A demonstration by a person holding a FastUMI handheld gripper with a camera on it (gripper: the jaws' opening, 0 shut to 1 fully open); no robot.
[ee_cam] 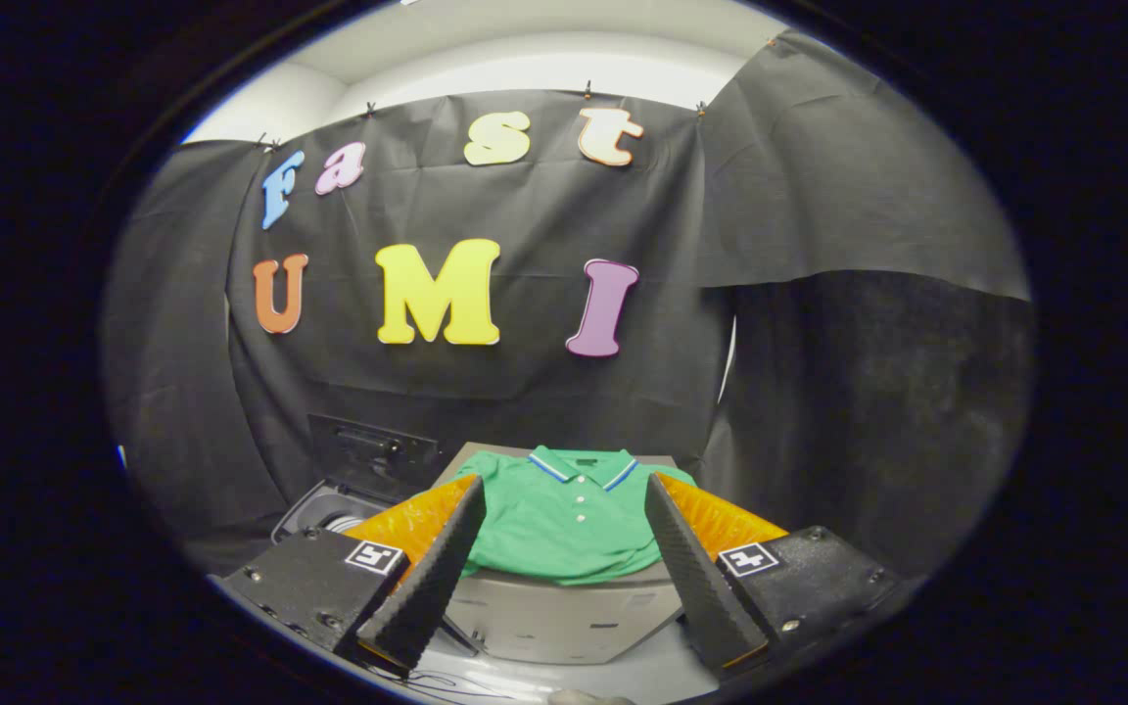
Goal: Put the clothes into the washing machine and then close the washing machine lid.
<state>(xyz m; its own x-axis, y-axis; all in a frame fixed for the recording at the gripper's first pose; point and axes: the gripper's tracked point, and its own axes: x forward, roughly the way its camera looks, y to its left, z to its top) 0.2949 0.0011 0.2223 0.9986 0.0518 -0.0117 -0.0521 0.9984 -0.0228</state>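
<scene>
In the lower middle of the frame, the green polo shirt [564, 524] is lying flat on a grey worktop [564, 612] beyond the gripper [564, 563], whose fingers are standing wide apart and empty; being soft and light, it probably wants pinching at a bunched fold.
</scene>
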